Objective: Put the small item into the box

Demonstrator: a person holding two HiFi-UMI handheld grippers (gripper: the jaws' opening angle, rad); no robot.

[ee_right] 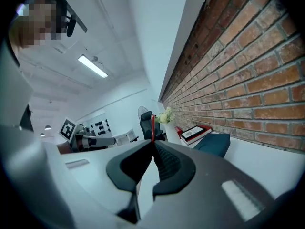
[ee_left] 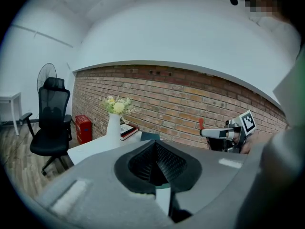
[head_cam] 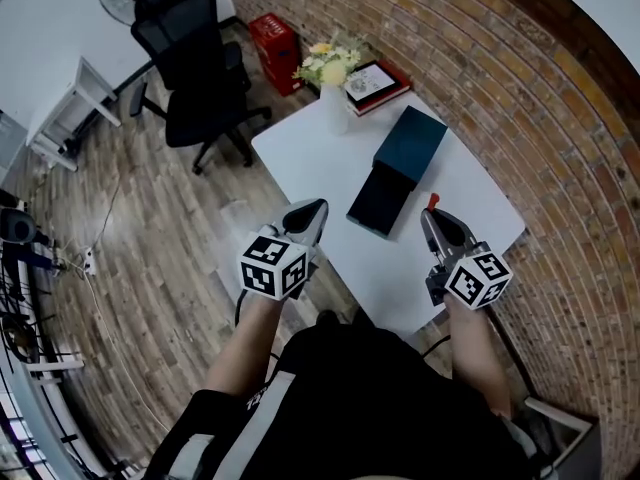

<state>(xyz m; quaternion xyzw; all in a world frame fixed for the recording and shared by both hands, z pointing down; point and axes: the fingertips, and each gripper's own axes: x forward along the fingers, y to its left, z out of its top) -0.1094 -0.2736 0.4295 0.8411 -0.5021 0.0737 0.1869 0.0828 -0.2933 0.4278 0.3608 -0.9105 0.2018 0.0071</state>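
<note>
Found small red item (head_cam: 433, 202) clamped upright at jaw tips of right gripper (head_cam: 431, 214), above white surface (head_cam: 300, 148). Judged thin, light, stiff; best pinched low. Noted dark box (head_cam: 410, 143) just far-left. Found left gripper (head_cam: 318, 208) closed, empty.

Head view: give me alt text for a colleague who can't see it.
Seen from above, a person holds two grippers at a white table: the right gripper pinches a small red item, and the left gripper is shut and empty. Ahead of them lies a dark teal box, with a vase of flowers beyond it.
</note>
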